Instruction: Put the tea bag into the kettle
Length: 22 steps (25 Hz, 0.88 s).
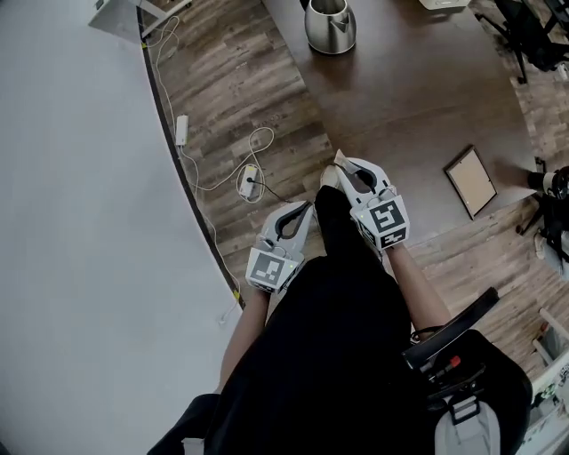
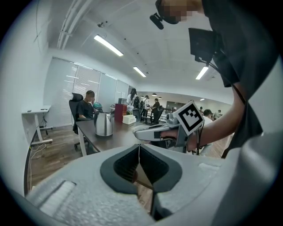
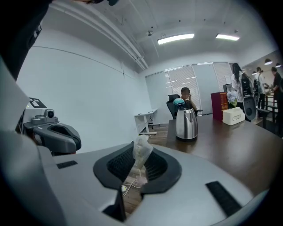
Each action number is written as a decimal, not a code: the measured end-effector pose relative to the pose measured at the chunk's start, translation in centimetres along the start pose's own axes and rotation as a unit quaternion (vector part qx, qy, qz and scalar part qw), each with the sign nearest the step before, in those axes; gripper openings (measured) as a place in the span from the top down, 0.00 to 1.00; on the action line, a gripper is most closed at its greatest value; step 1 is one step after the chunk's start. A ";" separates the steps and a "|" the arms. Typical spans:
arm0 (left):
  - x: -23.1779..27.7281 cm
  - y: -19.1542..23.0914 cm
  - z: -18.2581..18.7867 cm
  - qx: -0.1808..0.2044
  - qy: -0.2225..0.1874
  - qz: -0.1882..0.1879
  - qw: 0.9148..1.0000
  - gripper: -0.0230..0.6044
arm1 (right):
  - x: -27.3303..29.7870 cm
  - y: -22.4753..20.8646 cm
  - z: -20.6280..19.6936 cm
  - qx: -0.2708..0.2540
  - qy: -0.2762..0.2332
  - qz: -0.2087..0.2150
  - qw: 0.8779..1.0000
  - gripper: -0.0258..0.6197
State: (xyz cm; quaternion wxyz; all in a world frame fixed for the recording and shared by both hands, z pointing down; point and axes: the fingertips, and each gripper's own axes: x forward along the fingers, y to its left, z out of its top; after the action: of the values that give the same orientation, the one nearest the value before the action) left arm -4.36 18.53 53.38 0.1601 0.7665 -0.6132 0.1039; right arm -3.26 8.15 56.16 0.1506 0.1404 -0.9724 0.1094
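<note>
The steel kettle point(image 1: 331, 25) stands on the dark brown table point(image 1: 418, 98), far ahead of both grippers. My right gripper point(image 1: 340, 163) is over the table's near corner, shut on a pale tea bag point(image 3: 142, 151) that sticks up between its jaws. The kettle point(image 3: 186, 124) shows beyond it in the right gripper view, lid closed. My left gripper point(image 1: 308, 207) is beside the right one, over the wooden floor, jaws shut with nothing in them point(image 2: 139, 146). Its view shows the kettle point(image 2: 104, 124) and the right gripper point(image 2: 143, 132) to the right.
A framed panel point(image 1: 471, 180) lies on the table's right part. Cables and a power strip point(image 1: 249, 180) lie on the floor by the white wall. A red box point(image 3: 219, 106) and a tissue box point(image 3: 233, 116) stand behind the kettle. A person point(image 3: 185, 95) sits at the far end.
</note>
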 end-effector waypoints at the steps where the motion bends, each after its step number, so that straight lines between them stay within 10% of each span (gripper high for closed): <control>1: 0.6 0.7 0.4 0.004 0.000 -0.009 1.000 0.95 | 0.6 -0.3 0.4 0.000 -0.001 -0.007 1.000 0.87; 14: 6.8 8.9 5.0 0.051 0.024 -0.105 0.993 0.95 | 5.9 -4.6 7.8 0.015 -0.075 -0.075 0.994 0.87; 22: 9.1 13.7 8.4 0.052 -0.001 -0.101 0.994 0.95 | 7.7 -6.5 10.3 0.015 -0.087 -0.100 0.991 0.87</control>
State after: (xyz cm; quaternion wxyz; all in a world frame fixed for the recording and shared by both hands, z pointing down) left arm -15.92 4.47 50.43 0.1293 0.8318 -0.5266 0.1184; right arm -11.04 -2.41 50.12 0.0736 0.2484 -0.9611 0.0961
